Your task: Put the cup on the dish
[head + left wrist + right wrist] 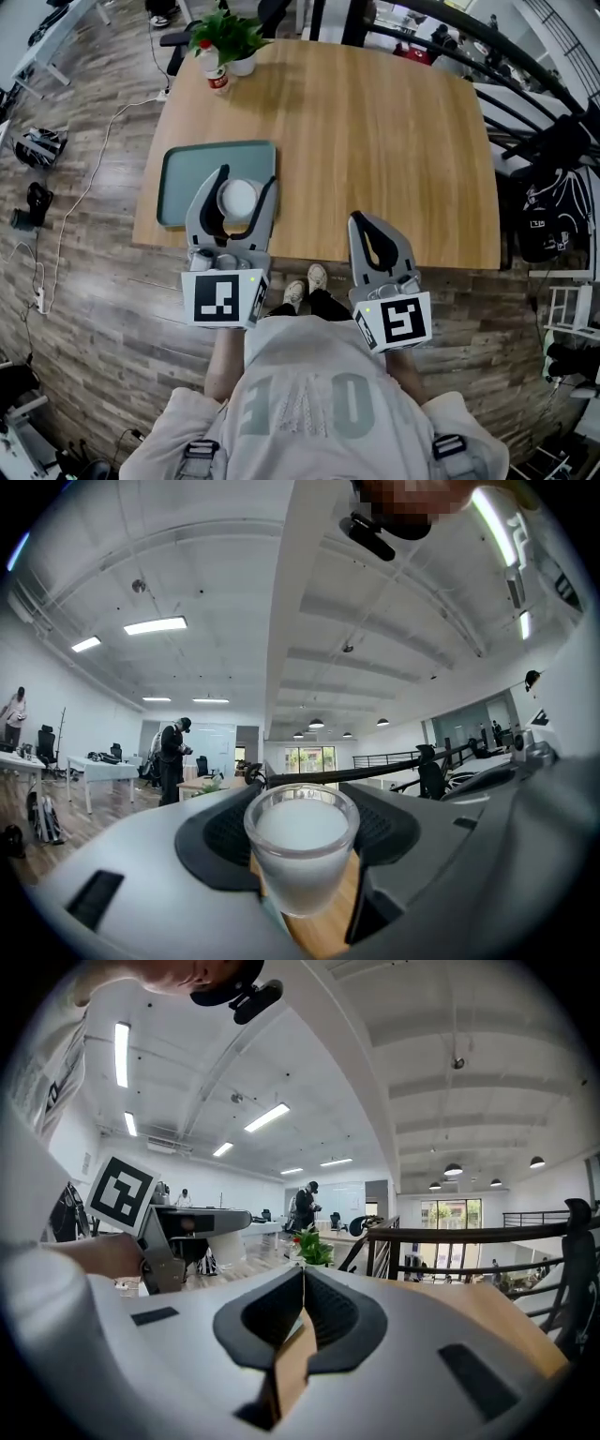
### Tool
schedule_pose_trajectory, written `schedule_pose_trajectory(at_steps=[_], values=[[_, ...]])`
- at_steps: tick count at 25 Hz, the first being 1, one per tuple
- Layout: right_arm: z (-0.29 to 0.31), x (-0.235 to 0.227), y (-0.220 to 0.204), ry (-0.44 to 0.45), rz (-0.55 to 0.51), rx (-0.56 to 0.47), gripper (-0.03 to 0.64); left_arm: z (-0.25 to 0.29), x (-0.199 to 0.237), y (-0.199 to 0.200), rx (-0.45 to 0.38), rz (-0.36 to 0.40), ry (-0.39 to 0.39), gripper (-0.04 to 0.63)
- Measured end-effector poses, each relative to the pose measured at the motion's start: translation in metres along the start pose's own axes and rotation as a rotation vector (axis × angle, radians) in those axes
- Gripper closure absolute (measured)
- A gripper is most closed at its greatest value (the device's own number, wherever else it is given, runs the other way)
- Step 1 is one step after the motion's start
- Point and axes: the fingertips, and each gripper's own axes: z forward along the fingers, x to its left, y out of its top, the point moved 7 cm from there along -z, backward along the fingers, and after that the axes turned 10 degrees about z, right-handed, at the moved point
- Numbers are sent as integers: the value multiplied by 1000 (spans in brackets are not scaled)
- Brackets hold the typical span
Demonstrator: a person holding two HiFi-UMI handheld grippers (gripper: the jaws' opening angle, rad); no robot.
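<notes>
A frosted white cup sits between the jaws of my left gripper, which is shut on it. In the head view the cup lies over the near right part of the teal dish, a flat rectangular tray at the table's front left. I cannot tell whether the cup touches the dish. The left gripper view shows the cup upright, squeezed between the dark pads. My right gripper is shut on nothing, over the table's front edge to the right of the dish; its tips meet.
The wooden table carries a potted plant and a red can at its far left corner. A black bag stands on the floor to the right. A cable runs along the floor on the left.
</notes>
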Motion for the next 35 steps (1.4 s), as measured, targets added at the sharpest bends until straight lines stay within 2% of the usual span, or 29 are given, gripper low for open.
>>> schedule_pose_trajectory(at_steps=[3,9,18,25,31,35], values=[[13,-16,3,46,46,-12,597,15,0,0,9,15,27,327],[32,-53,8,69,40,-20,597,45,-11,14,-4,51,50,327],[56,-62,8,238,8,13,597,60,-18,5,73,64,108,327],[108,-35,10,288,-9,35,596,61,42,-9,85,72,185,327],[155,0,11,298,14,40,597,68,103,-51,206,117,208,327],[185,24,9,337,-27,74,596,69,134,-84,277,80,220,327]])
